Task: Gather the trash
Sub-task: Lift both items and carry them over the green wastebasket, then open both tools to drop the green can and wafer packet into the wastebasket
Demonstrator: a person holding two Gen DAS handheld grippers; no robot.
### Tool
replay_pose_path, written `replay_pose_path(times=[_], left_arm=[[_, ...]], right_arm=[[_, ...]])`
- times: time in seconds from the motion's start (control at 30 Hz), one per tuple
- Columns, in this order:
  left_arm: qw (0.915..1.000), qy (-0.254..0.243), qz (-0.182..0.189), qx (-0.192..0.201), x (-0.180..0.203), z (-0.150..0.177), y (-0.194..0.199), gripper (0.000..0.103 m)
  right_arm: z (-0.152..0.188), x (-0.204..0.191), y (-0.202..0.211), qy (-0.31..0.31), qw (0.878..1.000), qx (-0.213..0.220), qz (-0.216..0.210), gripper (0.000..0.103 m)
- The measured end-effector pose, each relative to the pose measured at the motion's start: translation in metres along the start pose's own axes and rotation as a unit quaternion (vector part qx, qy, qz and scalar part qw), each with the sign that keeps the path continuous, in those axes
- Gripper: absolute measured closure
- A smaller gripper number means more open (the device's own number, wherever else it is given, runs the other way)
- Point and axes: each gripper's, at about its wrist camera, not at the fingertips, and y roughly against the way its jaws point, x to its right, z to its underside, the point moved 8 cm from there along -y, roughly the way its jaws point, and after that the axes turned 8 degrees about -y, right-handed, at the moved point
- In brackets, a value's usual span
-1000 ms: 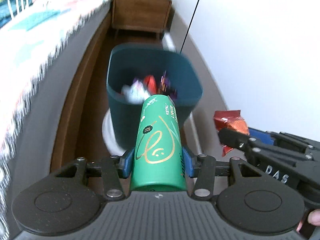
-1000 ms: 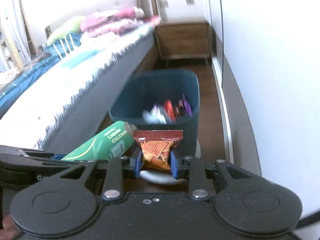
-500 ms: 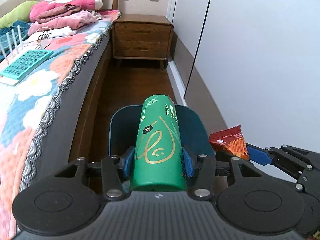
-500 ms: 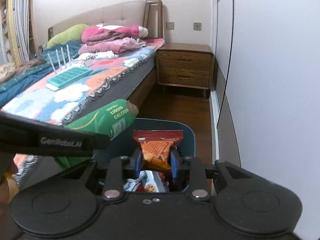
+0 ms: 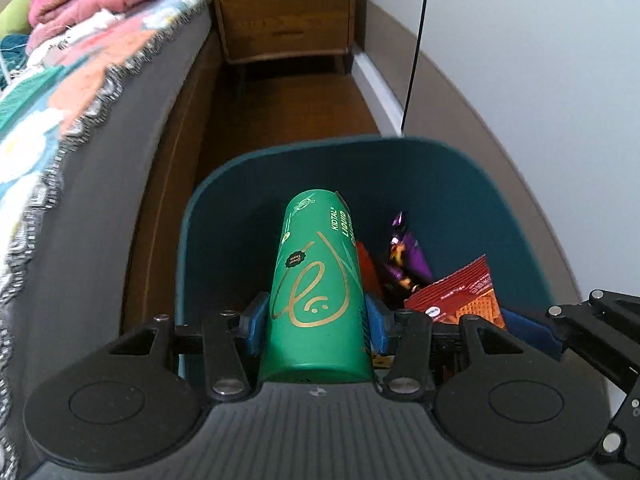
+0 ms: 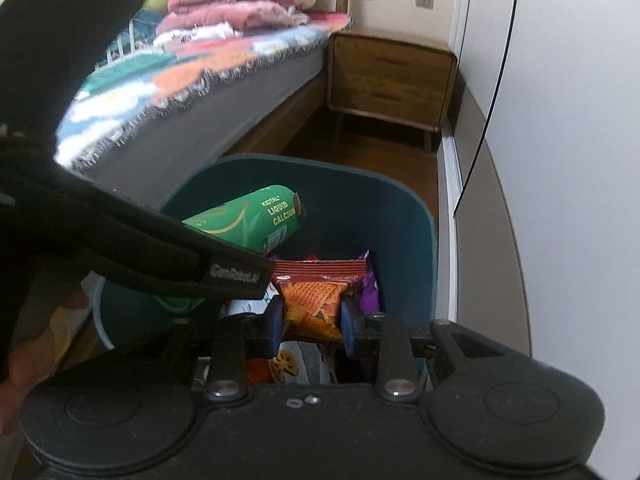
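Two matte black handheld tools, the left tool (image 5: 316, 322) and the right tool (image 6: 312, 322), each carry blue finger pads (image 5: 256, 322), silver screws (image 5: 226, 386) and round embossed discs on ribbed housings; white lettering marks the left tool's side in the right wrist view.

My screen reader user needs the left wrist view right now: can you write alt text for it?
The left hand-held gripper grips a green tube upright over the open teal bin, which holds wrappers. At right, the right hand-held gripper holds a red snack packet over the bin. A bed runs along the left; a wooden nightstand stands beyond.
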Motion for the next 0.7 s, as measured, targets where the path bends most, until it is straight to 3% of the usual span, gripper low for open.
replay_pose_path(times=[0.3,0.43,0.6,0.7], left_arm=[[0.9991,-0.006,0.007,-0.04,0.009,0.0,-0.044,0.055],[0.997,-0.006,0.012,-0.076,0.012,0.004,-0.056,0.054],[0.998,-0.009,0.0,-0.062,0.01,0.001,-0.043,0.043],[0.9988,-0.007,0.004,-0.049,0.01,0.0,-0.027,0.043]], right_arm=[[0.014,-0.007,-0.028,0.029,0.999,-0.022,0.011,0.075],[0.019,-0.013,-0.026,0.037,0.999,-0.025,0.009,0.072],[0.018,-0.018,-0.016,0.028,0.999,-0.028,0.002,0.068],[0.016,-0.022,-0.001,0.015,1.0,-0.024,-0.002,0.054]])
